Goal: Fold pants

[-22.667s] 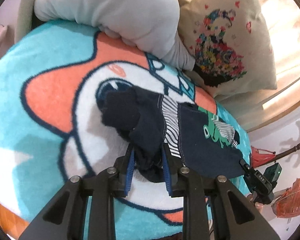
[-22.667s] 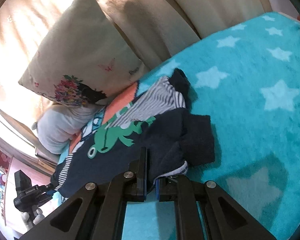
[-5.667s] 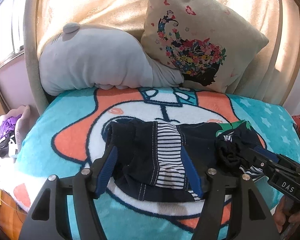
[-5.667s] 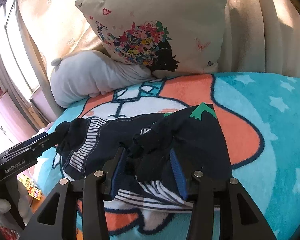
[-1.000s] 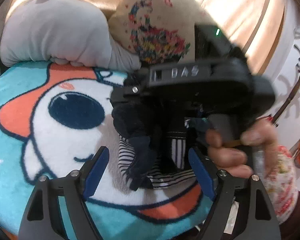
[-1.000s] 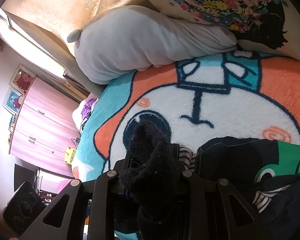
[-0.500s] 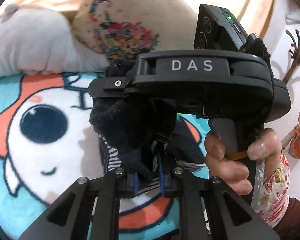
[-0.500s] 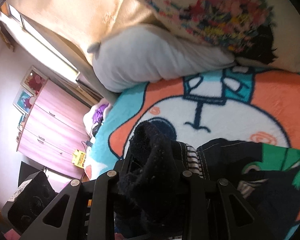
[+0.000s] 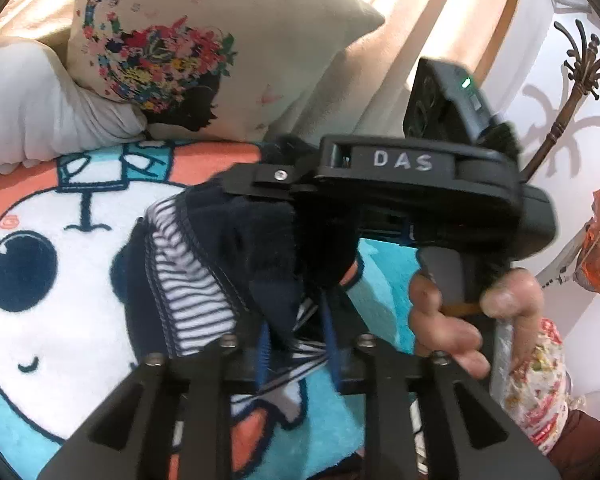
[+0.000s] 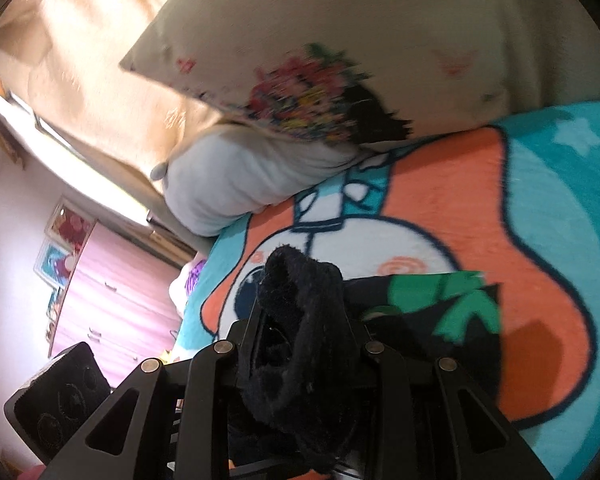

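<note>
So, progress: midway, pants (image 9: 220, 264) bunched and lifted over the cartoon blanket (image 9: 52, 320), not yet flat | left gripper (image 9: 296, 344): jaws just eased apart, cloth between them | right gripper (image 10: 300, 352): loosening slightly, clenched on the dark cuff | left: lay down, smooth.

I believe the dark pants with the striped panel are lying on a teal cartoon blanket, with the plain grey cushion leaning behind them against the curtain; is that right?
Not quite. The cushion leaning against the curtain is cream with a colourful floral print, not plain grey, as the left wrist view shows. The rest holds: the dark pants with the striped panel are over the teal cartoon blanket.
</note>
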`<state>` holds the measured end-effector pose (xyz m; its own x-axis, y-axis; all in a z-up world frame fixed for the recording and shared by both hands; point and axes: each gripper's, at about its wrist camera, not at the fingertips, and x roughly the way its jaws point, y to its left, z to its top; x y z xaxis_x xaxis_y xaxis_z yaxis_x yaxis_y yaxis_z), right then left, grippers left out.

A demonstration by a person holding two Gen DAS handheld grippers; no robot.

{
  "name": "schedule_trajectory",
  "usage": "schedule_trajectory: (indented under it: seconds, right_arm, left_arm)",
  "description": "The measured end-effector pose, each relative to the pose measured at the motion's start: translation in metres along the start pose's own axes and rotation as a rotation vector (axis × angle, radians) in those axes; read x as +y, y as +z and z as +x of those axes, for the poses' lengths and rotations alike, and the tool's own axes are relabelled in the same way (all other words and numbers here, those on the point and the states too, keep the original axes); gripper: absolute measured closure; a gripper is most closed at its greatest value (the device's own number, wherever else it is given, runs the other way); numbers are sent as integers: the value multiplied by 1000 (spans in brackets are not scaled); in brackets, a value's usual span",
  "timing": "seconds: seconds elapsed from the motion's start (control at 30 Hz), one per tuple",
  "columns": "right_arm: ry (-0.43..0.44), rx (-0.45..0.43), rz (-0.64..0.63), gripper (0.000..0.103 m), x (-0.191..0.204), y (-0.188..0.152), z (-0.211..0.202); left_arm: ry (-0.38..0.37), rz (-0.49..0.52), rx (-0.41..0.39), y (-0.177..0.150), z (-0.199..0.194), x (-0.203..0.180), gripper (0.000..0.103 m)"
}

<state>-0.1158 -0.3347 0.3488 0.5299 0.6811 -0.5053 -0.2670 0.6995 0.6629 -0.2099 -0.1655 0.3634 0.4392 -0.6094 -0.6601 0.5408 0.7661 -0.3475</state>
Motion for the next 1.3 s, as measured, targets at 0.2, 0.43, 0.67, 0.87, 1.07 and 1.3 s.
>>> schedule_trajectory:
  seconds: [0.2,0.43,0.67,0.87,1.07,1.3]
  right_arm:
    - [-100,-50,134,62,-57,-6,-21]
    - [-120,-258,125,59,-46,-1,-79]
    - [223,-172,125,59,-21,-17,-56]
    - [159,-116,309,60,-71,-43,-23]
    - [64,-162,233,60,-67,-58,-35]
    - [-145,-164,27,60,-32,-65,-20]
  left_arm:
    - [-32,32,-20,-3,-30,-6,52]
    - [69,-73,-71,4,-42,26,37]
    - [149,-144,55,-10,7,48,37]
    - [143,-170,101,-17,25,54,35]
    - [130,-178,99,-20,28,56,32]
    - [160,-134,61,-23,12,47,32]
